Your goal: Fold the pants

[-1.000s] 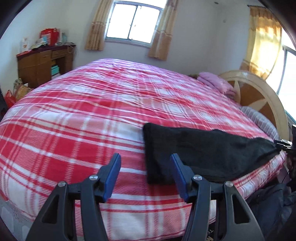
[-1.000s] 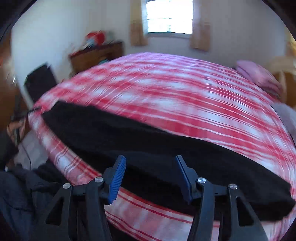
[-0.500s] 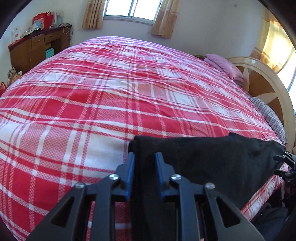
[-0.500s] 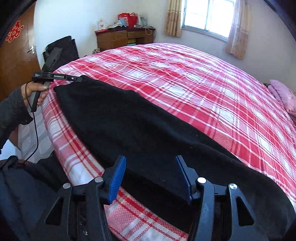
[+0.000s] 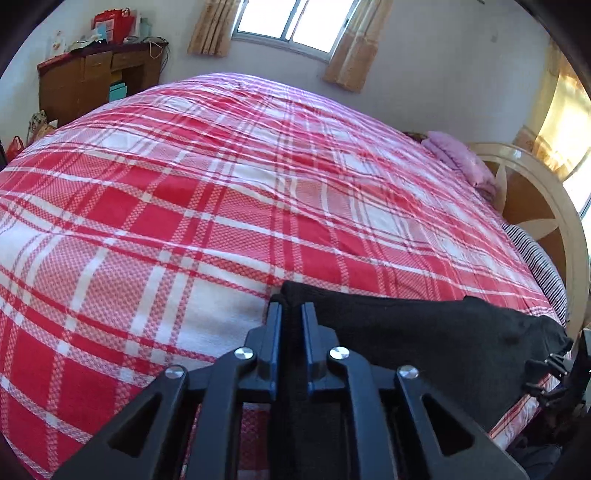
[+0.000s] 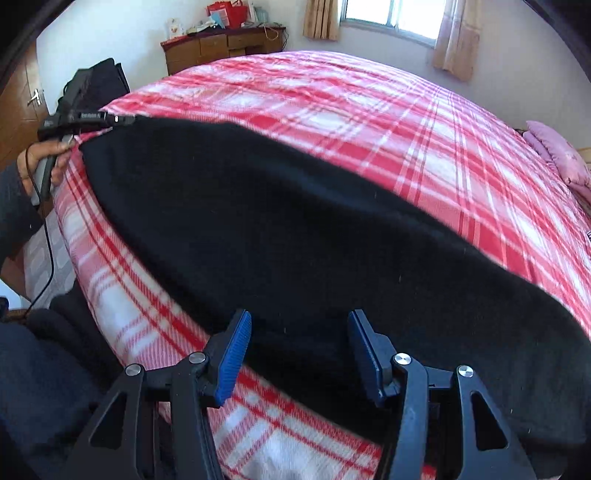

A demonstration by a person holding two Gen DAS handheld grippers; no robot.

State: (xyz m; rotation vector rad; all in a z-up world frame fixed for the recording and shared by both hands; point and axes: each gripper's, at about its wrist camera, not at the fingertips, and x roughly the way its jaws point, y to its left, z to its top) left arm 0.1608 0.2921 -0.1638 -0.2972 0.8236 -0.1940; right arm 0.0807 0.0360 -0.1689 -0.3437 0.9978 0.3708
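Black pants on plaid bed, left gripper clamping their corner, right gripper agape above them.

black pants, red-white plaid bedspread

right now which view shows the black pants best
The right wrist view: the black pants stretch along the near edge of the plaid blanket, almost full length. The left wrist view shows only one end, pinched in the left gripper.

Bright window daylight, fisheye-bent edges, slight motion blur.
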